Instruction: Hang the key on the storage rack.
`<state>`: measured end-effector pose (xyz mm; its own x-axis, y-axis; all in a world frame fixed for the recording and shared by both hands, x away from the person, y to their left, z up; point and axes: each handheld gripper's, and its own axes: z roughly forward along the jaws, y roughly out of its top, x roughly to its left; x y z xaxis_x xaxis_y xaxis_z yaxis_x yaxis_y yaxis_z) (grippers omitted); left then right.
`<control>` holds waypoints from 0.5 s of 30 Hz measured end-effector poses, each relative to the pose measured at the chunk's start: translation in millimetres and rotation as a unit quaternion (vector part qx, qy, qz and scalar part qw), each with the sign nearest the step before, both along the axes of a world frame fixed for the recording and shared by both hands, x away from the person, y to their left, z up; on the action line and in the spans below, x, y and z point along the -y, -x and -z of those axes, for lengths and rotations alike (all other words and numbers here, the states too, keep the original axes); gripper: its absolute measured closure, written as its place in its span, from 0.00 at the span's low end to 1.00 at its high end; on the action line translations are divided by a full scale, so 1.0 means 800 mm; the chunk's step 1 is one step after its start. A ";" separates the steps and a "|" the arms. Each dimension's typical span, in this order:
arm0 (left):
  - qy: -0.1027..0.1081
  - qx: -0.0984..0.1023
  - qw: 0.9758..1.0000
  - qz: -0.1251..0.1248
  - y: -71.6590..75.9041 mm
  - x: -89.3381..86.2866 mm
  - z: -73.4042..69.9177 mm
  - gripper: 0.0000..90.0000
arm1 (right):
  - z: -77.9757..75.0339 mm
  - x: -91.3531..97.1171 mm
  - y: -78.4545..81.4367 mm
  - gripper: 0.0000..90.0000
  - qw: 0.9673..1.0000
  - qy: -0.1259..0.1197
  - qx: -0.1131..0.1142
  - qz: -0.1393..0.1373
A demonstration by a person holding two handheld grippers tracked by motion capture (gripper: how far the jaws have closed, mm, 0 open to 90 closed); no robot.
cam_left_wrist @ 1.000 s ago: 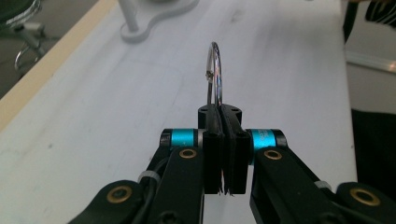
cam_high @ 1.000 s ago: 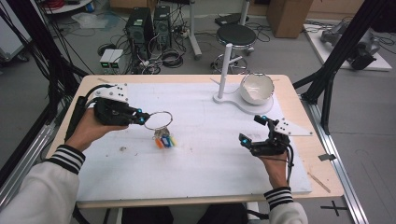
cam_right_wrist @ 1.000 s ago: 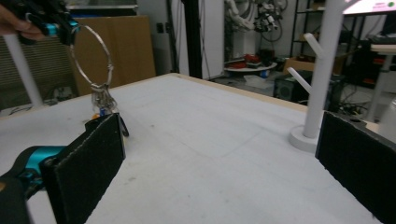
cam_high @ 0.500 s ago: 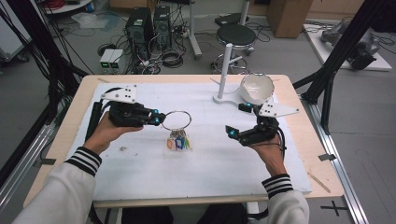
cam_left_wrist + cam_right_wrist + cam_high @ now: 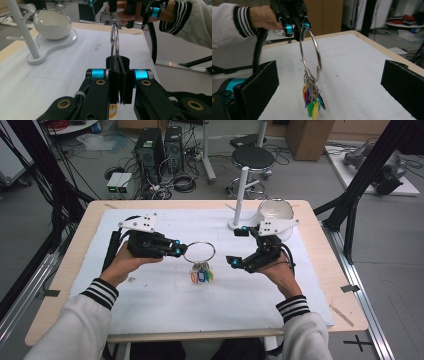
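Grey floor (image 5: 395, 250), black stool (image 5: 253, 157), computer towers (image 5: 160, 145), tangled cables (image 5: 175, 182), cardboard box (image 5: 307, 137)

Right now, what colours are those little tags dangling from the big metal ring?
The tags are orange, blue, green and yellow, best seen in the right gripper view.

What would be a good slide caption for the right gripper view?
Open right gripper faces a metal ring hung with coloured tags, held up by the left gripper.
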<state>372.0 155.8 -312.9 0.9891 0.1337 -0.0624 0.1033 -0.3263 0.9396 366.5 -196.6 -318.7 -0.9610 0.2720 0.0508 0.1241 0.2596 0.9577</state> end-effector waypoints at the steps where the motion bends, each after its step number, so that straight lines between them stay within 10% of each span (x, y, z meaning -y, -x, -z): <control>1: 0.002 0.000 1.000 0.000 0.001 0.001 0.001 0.97 | -0.002 -0.004 -0.002 0.02 1.000 0.006 0.001 -0.010; 15: 0.003 -0.005 1.000 0.010 0.007 0.007 0.007 0.97 | -0.010 -0.037 -0.010 0.23 0.995 0.053 -0.002 -0.085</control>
<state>366.2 150.3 -318.4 0.9908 0.1143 -0.0721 0.1057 -0.3227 0.9406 374.6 -166.7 -311.1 -0.9934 0.1093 0.0345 0.0735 0.3764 0.9235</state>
